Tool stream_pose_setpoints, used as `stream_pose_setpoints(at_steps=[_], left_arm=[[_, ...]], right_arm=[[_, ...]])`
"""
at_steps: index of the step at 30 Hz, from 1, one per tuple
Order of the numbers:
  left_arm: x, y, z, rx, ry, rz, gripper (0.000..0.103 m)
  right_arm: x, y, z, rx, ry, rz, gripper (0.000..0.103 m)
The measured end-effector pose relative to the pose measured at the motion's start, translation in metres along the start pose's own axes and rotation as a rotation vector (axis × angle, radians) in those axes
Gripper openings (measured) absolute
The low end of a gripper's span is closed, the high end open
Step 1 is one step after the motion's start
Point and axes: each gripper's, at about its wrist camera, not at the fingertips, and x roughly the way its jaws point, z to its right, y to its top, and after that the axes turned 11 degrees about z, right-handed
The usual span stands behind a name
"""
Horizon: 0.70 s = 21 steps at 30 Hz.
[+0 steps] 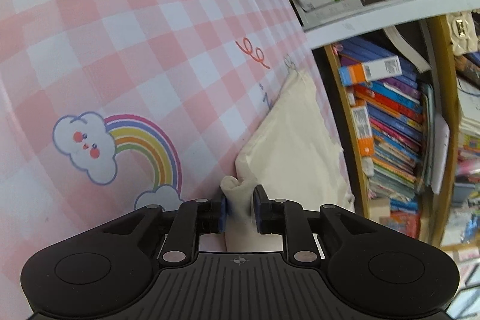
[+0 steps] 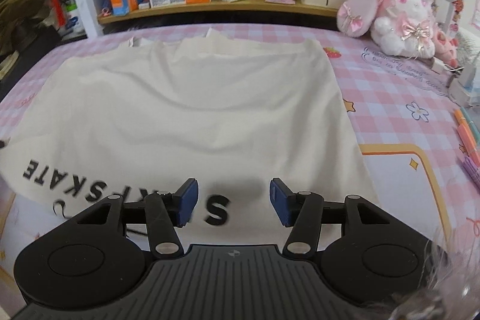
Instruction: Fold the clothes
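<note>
In the left wrist view, the left hand-held gripper (image 1: 239, 207) is clamped narrow on a bunched bit of the cream shirt (image 1: 294, 137), whose rest lies flat along the far edge of the pink checked surface (image 1: 120, 35) beside a bookshelf (image 1: 390, 116). In the right wrist view, the right hand-held gripper (image 2: 233, 201) hangs wide and holds nothing over the shirt's printed lettering (image 2: 216, 209); the shirt (image 2: 192, 104) lies spread as 1 broad panel, so I judge further folds remain.
</note>
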Motion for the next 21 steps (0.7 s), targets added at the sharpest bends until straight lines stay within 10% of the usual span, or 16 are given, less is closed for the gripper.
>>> stream_pose_setpoints(at_steps=[21], left_arm=[[0.024,0.038,-0.013,-0.014,-0.094,-0.27,0.029]], right_arm=[[-0.01,0.018,-0.178,-0.224,0.135,0.028,0.061]])
